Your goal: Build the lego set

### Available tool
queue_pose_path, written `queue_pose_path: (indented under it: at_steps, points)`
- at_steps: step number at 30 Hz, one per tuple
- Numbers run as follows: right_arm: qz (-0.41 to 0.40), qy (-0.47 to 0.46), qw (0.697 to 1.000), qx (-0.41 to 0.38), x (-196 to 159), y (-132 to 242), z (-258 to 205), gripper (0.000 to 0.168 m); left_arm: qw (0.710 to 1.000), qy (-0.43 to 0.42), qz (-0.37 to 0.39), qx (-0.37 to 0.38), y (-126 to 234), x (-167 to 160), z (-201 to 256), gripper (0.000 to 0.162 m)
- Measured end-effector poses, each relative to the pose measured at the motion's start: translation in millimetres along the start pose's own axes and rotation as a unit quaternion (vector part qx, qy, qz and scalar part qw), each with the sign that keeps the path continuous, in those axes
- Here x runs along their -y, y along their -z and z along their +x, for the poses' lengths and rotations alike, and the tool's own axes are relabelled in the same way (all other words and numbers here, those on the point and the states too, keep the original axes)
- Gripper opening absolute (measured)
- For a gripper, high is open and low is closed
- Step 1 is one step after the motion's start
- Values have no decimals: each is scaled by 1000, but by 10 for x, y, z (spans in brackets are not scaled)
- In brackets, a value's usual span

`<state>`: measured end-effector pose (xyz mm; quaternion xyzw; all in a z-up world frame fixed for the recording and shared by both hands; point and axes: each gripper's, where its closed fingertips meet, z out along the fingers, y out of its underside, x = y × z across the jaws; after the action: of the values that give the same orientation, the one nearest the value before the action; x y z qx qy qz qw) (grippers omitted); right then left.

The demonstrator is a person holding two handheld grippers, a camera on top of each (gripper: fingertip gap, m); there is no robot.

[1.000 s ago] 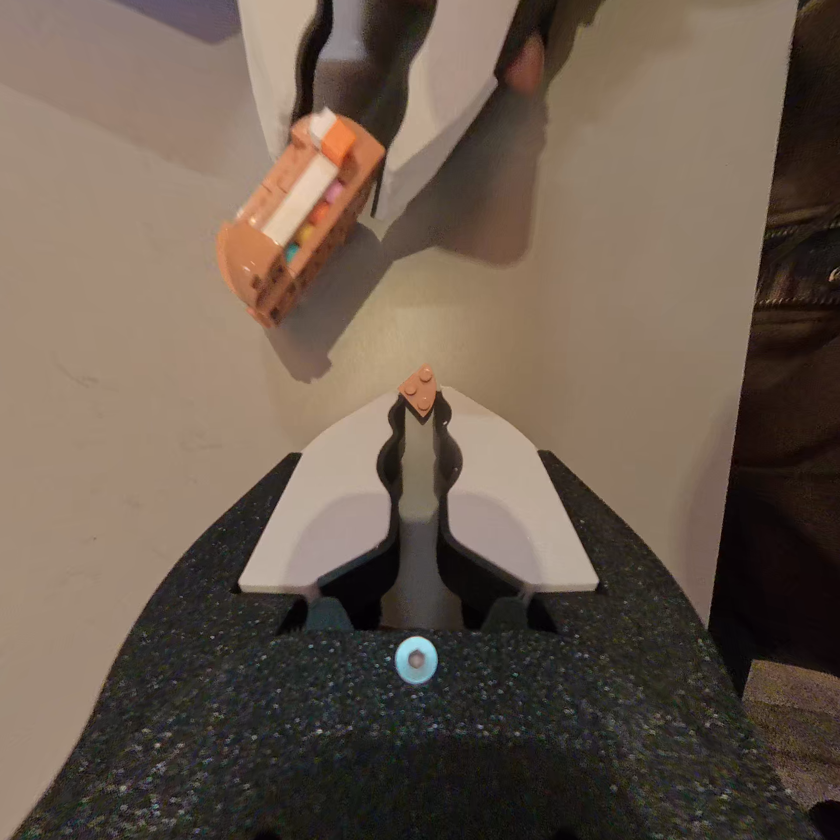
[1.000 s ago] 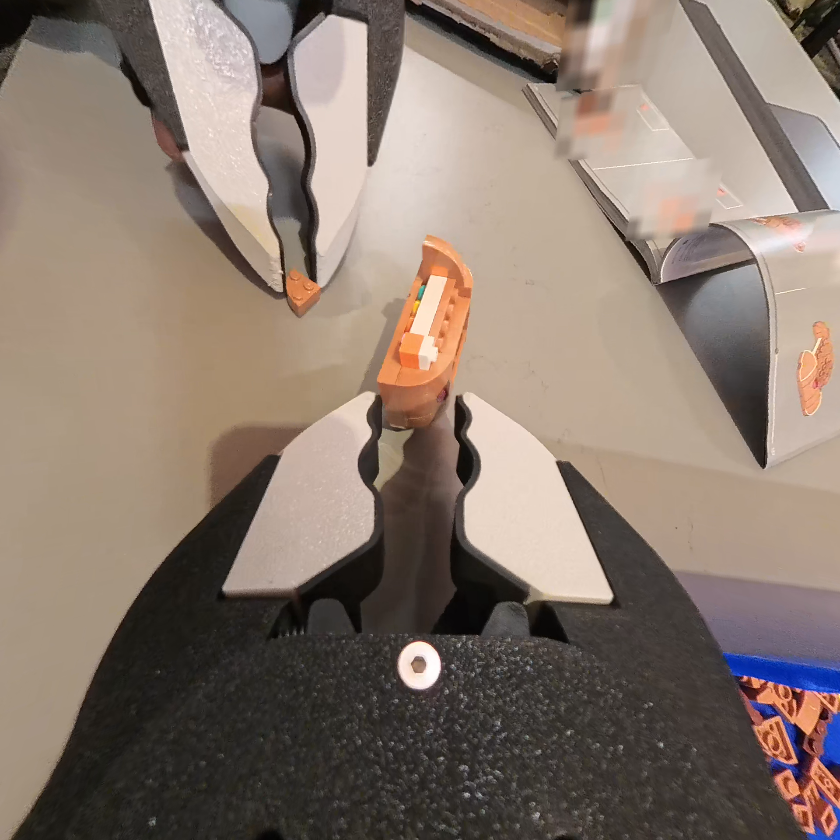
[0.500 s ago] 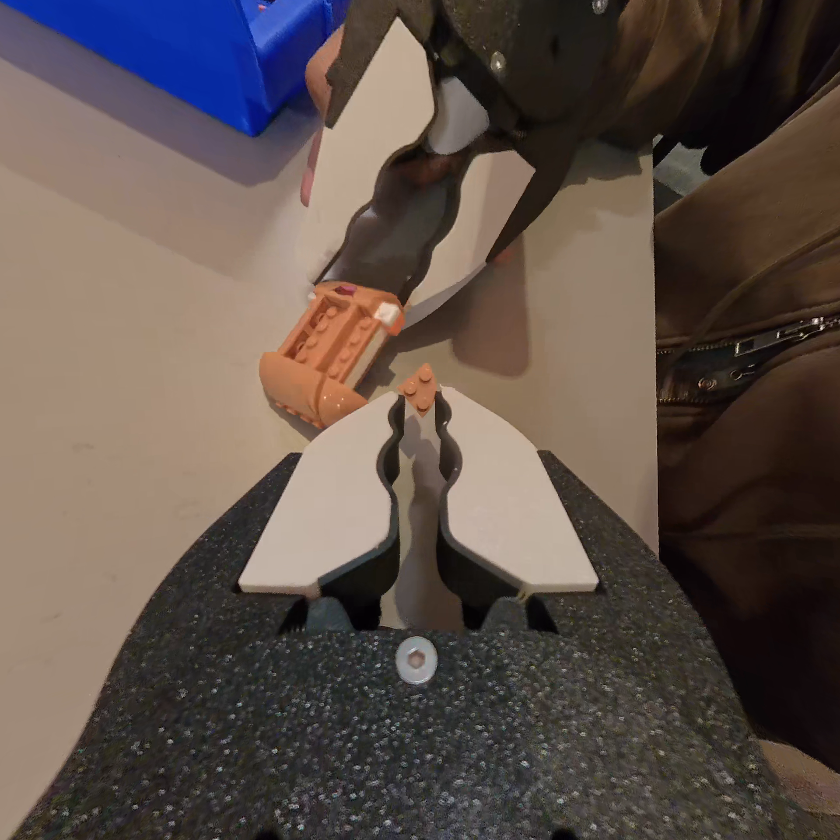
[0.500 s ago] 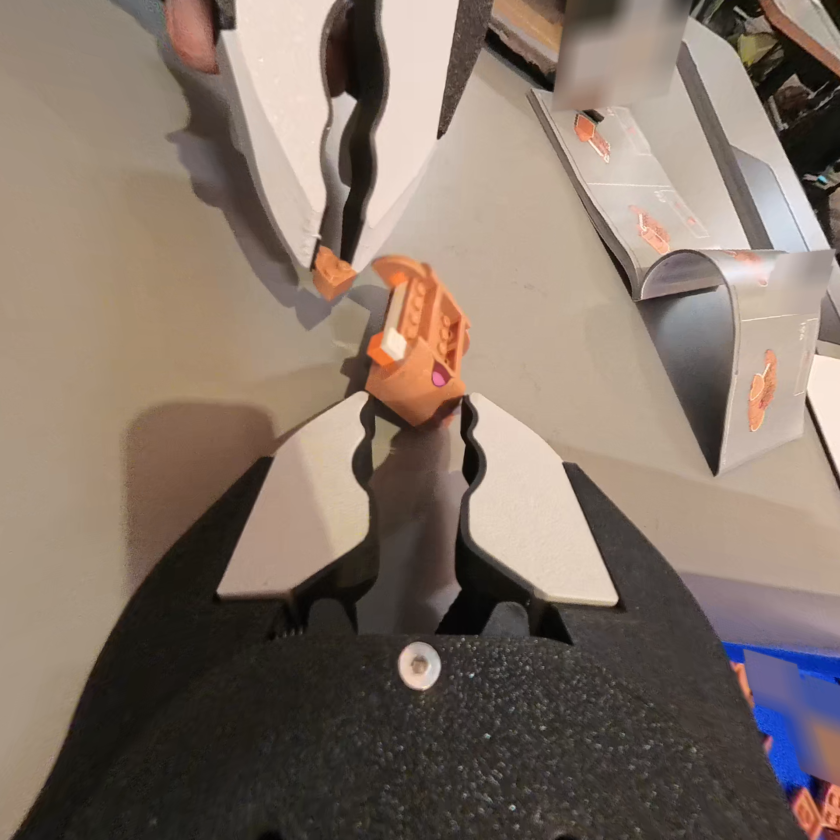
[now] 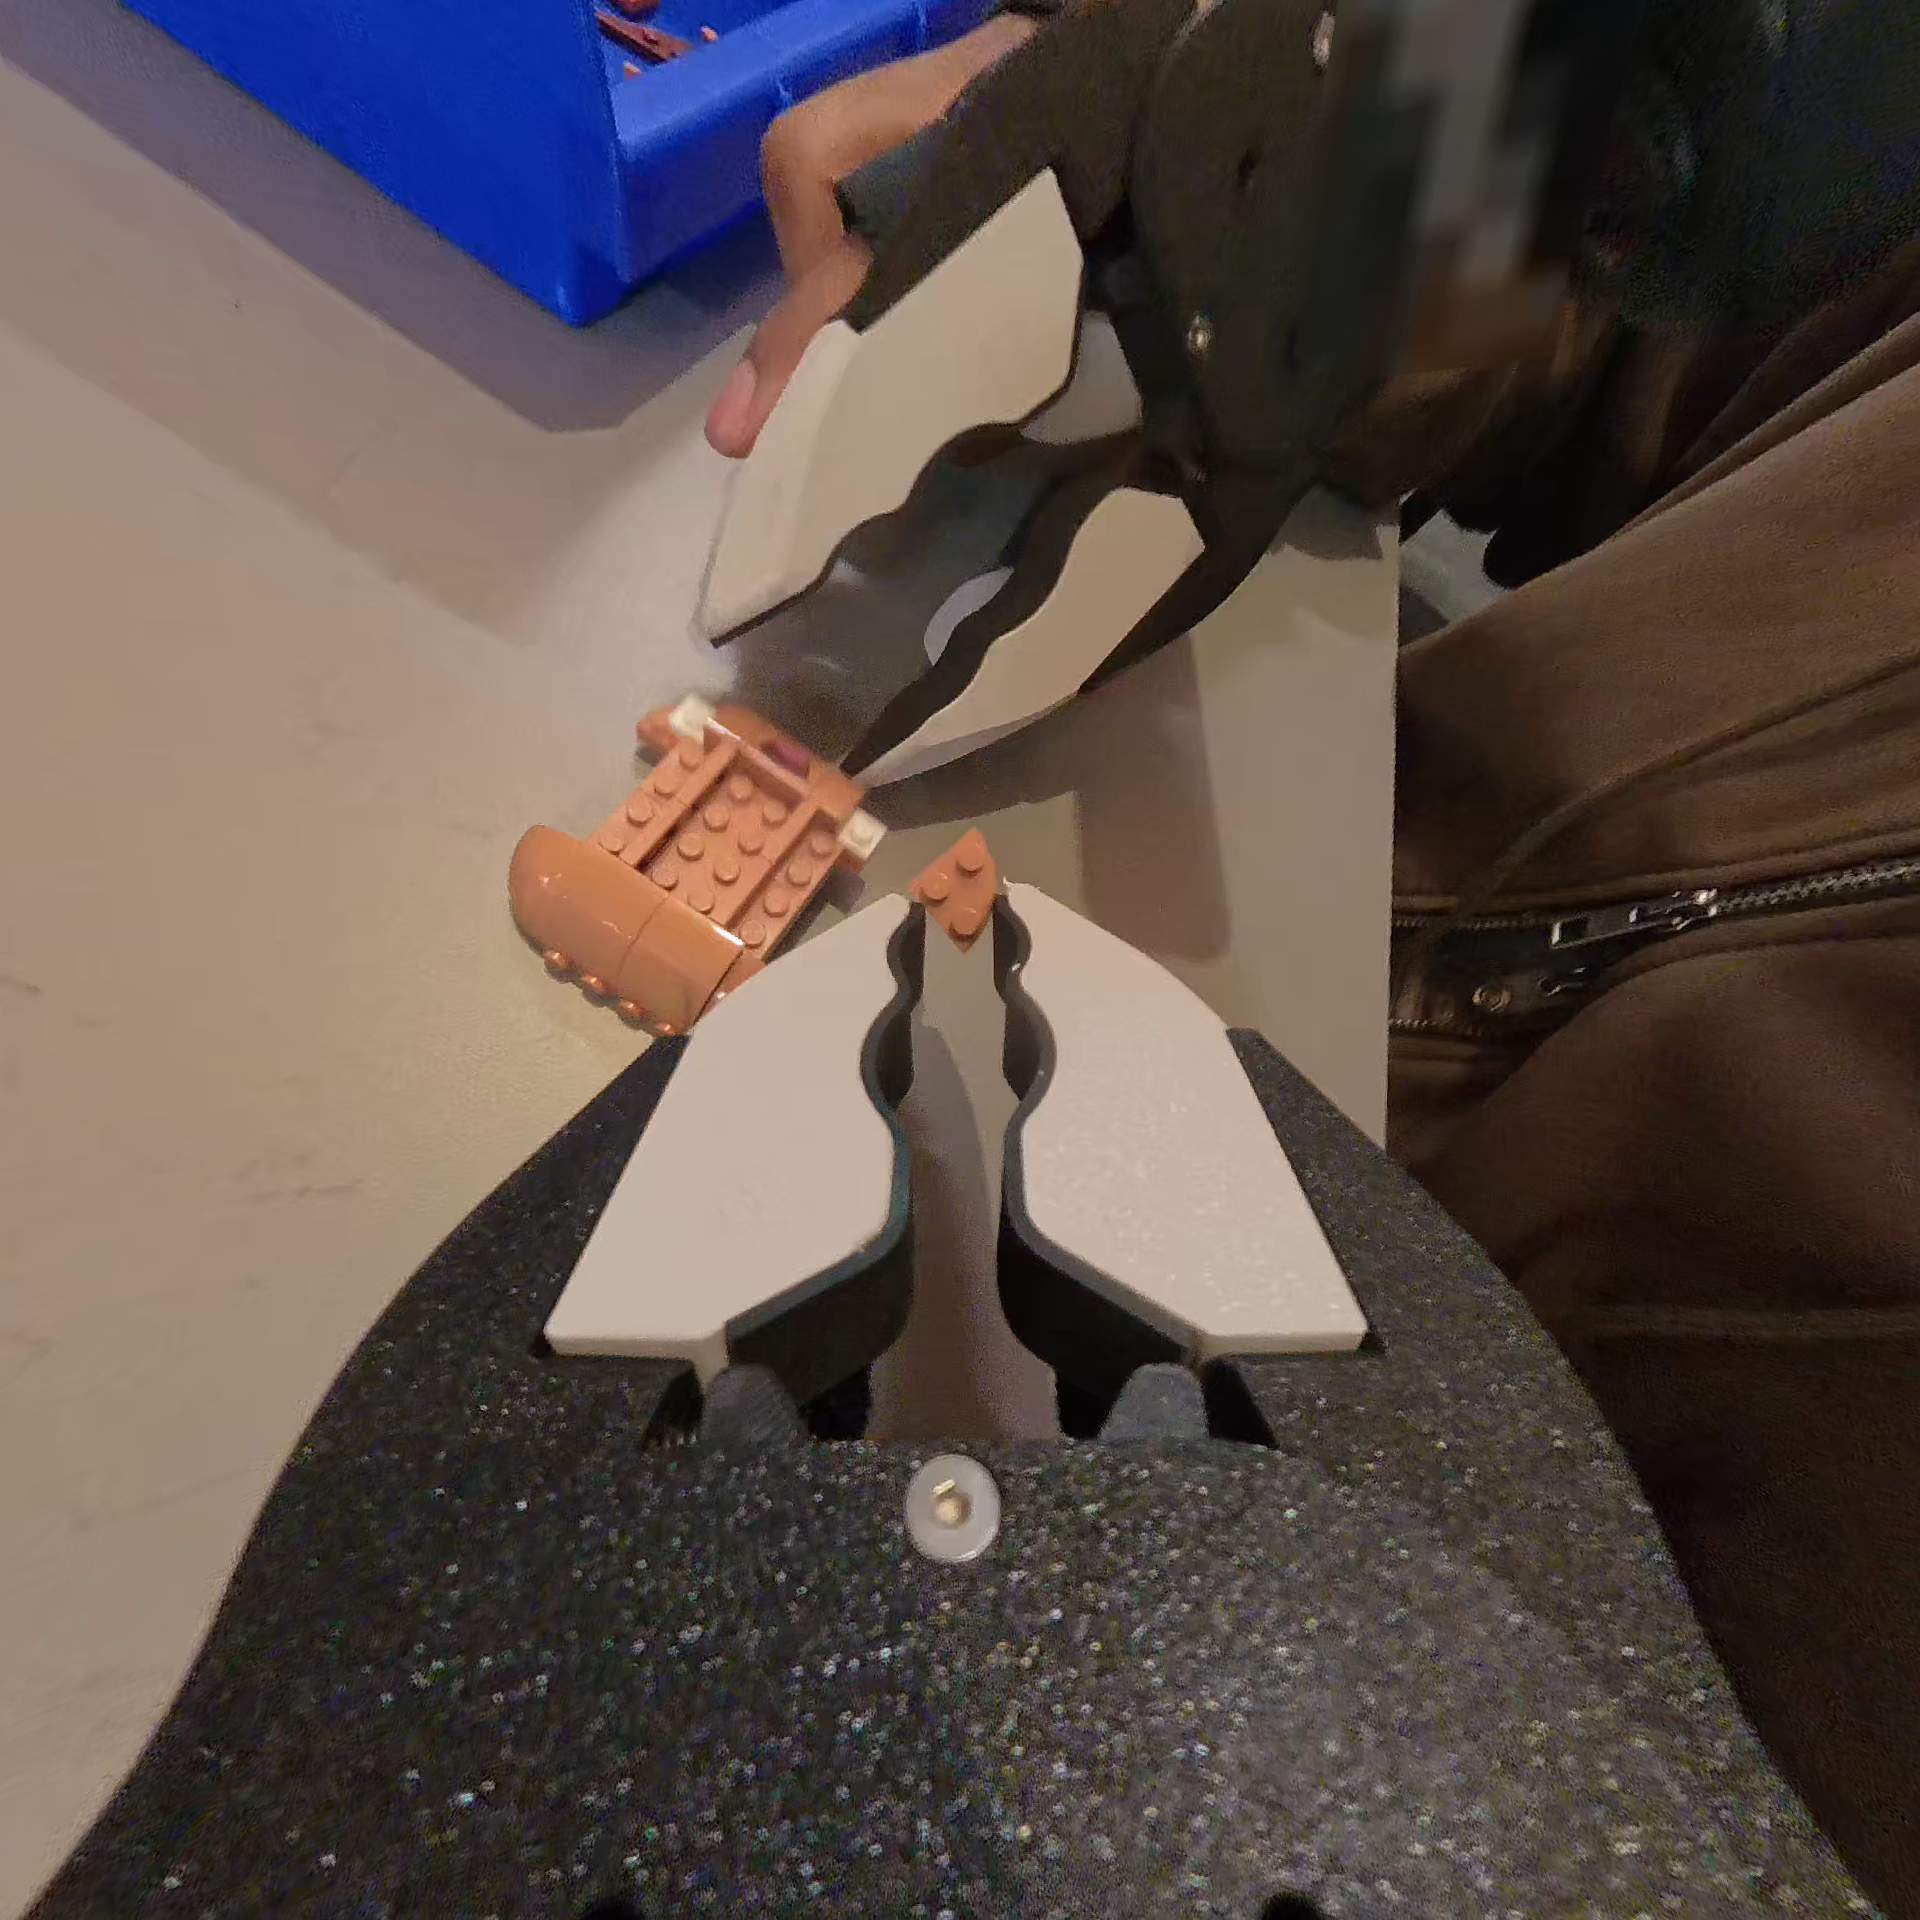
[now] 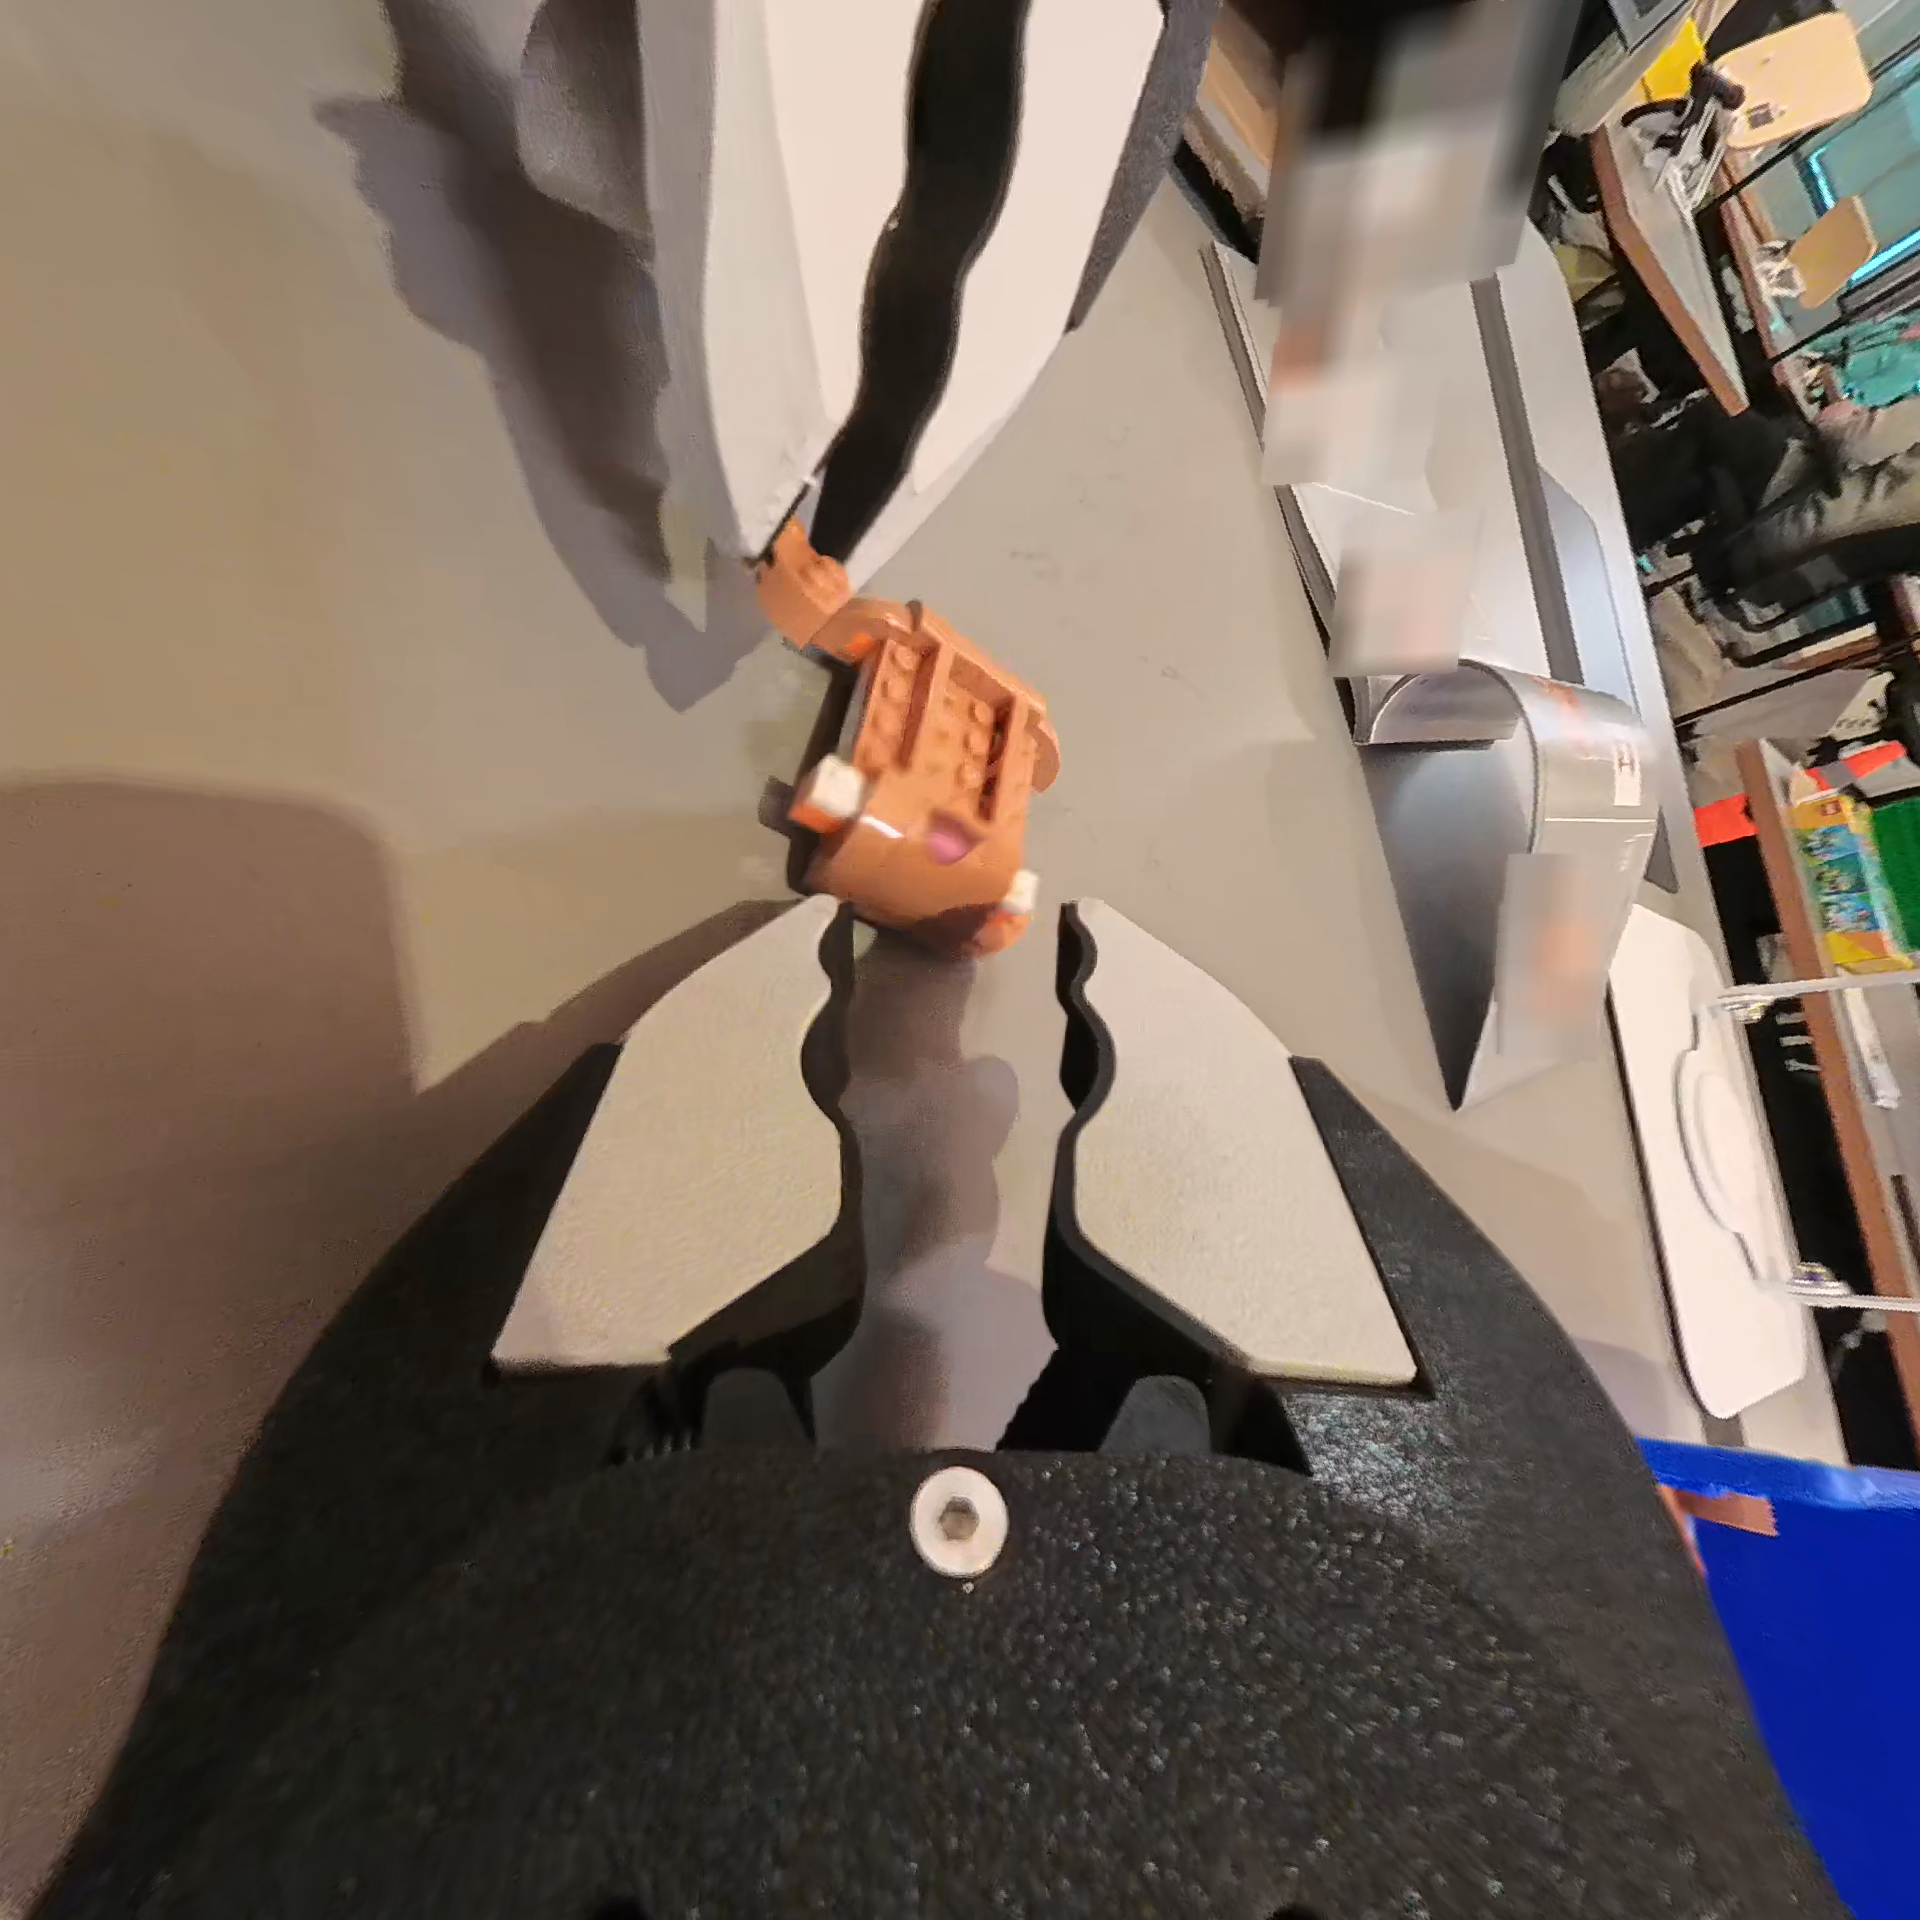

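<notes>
The partly built orange-brown lego model [image 5: 707,883] lies on the table with its studs up. It also shows in the right wrist view [image 6: 925,769]. My left gripper [image 5: 956,902] is shut on a small orange wedge plate [image 5: 961,878], just right of the model. In the right wrist view that plate [image 6: 805,587] touches the model's far end. My right gripper [image 6: 951,914] is open, with the model's near end just ahead of its fingertips and a gap on the right. It also shows in the left wrist view [image 5: 790,701].
A blue bin [image 5: 468,135] with loose brown pieces stands behind the model; it also shows in the right wrist view [image 6: 1818,1662]. An open instruction booklet [image 6: 1507,790] lies to the right. A person's brown jacket [image 5: 1662,1039] is past the table's edge. My right fingertips sit around 6 cm from my left ones.
The right gripper has let go of the model, which has settled onto the table studs up. The left gripper has carried the wedge plate up to the model.
</notes>
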<state>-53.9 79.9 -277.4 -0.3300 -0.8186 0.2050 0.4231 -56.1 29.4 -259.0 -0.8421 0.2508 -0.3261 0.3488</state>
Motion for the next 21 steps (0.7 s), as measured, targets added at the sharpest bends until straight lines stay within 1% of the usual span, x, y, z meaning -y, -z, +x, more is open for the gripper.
queue_pose_path:
  at_steps: [5,8,10,15,17,19,21]
  points:
    - [0,44,999,-18,-19,88,-1,40,998,51,29,-12,6,64,-21,12]
    - [46,77,995,-41,148,189,-17,40,997,69,39,-23,-21,109,13,12]
    - [80,118,988,-60,307,250,-61,37,997,68,36,-27,-62,124,42,12]
    - [95,223,965,-99,470,267,-210,34,997,61,32,-37,-142,165,133,12]
    - [98,245,959,-104,495,261,-264,30,997,61,33,-40,-151,178,160,12]
    - [95,257,954,-120,504,255,-259,23,997,60,31,-37,-160,173,168,12]
    - [87,266,949,-142,501,262,-209,9,997,55,33,-30,-162,167,158,12]
